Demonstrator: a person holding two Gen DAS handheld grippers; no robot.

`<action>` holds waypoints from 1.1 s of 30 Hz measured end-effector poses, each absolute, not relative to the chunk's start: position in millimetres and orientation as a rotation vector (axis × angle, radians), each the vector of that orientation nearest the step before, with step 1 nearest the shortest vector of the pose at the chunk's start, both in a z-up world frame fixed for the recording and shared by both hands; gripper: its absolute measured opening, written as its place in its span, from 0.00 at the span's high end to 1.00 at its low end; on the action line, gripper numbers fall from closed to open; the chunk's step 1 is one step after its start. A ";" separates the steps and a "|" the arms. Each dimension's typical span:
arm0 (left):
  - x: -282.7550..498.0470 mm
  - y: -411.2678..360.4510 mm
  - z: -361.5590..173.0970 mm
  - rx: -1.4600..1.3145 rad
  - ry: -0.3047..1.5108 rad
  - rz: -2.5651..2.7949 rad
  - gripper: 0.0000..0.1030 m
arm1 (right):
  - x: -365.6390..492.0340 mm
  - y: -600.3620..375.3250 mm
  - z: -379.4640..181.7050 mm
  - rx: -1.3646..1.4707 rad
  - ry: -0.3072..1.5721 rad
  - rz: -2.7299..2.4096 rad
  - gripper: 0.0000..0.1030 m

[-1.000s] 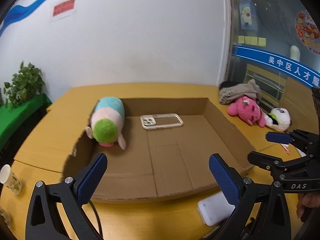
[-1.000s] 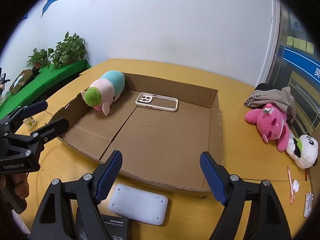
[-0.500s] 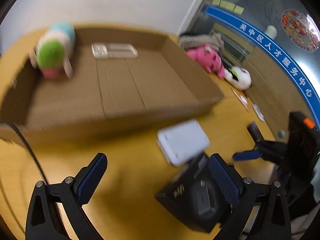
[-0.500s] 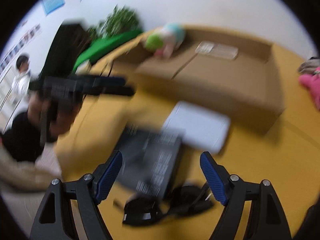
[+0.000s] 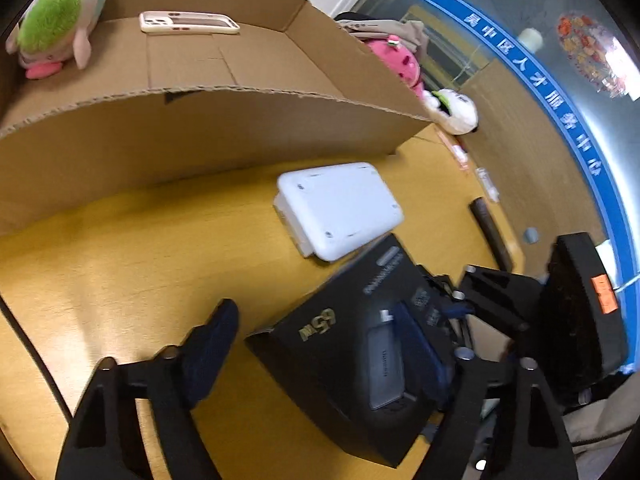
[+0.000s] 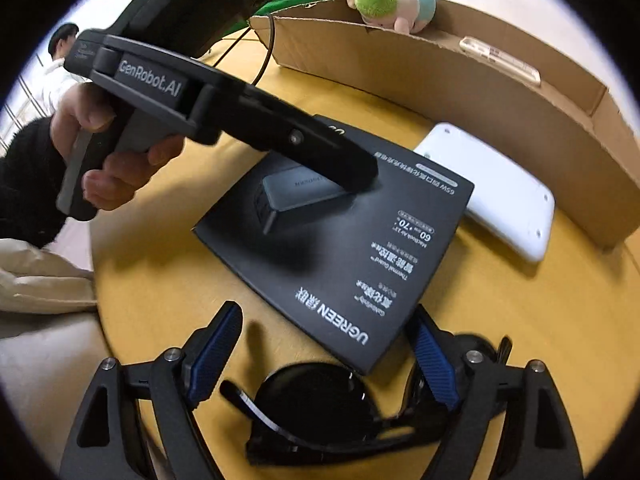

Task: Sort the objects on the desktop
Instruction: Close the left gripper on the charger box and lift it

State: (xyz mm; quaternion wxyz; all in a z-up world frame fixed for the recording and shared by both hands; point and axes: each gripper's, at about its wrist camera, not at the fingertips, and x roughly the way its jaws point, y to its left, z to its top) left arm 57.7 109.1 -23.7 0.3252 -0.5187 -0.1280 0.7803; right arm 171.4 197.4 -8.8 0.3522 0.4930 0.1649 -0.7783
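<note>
A flat black cardboard charger box point(image 6: 340, 236), printed with white lettering, is seen lying between the wide-spread fingers of the left gripper point(image 5: 320, 348). A white rounded plastic case point(image 5: 338, 208) lies just ahead, before a shallow cardboard tray point(image 5: 208, 120). Black sunglasses point(image 6: 320, 404) are framed by the wide-open right gripper point(image 6: 324, 356) on the yellow wooden table point(image 6: 540, 340).
</note>
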 end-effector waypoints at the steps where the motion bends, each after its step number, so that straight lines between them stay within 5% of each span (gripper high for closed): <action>1: 58.0 108.1 -24.0 -1.359 -0.344 2.047 0.24 | 169.6 196.5 -9.9 1.269 0.425 -2.033 0.18; 12: 66.1 91.7 -1.9 -1.312 -0.296 2.170 0.33 | 166.9 192.2 -10.4 1.212 0.262 -2.105 0.29; 33: 125.7 45.7 86.3 -1.098 -0.237 2.465 0.33 | 202.6 157.6 56.7 0.868 0.312 -2.093 0.29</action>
